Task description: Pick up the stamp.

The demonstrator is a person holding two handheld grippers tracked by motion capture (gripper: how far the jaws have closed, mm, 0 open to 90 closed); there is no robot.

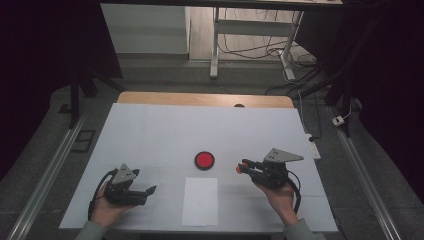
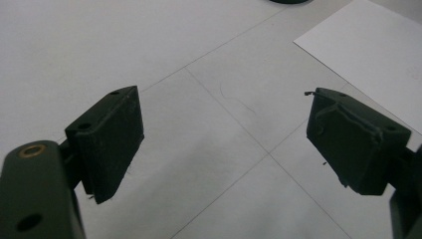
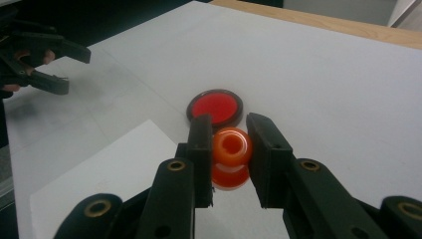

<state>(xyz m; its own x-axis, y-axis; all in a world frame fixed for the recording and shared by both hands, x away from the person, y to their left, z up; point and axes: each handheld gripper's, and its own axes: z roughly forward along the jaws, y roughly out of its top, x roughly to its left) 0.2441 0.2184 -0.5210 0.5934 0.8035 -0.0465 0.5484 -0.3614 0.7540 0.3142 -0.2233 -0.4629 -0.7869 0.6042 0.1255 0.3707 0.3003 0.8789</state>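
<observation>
An orange bead (image 3: 230, 149), hollow through its middle, sits pinched between the nearly closed jaws of the right gripper (image 3: 229, 149), lifted just off the white table (image 3: 323, 74), its reflection directly beneath. Just ahead of the jaws lies a red disc in a black rim (image 3: 215, 107); a white paper sheet (image 3: 109, 169) lies beside them. The left gripper (image 2: 224, 134) rests well apart, jaws wide and empty. The bead's rounded, glossy sides could squirt from the flat pads if the grip loosens or tilts.

White table (image 1: 150, 130): red disc (image 1: 204, 160), white paper sheet (image 1: 200, 201).
</observation>
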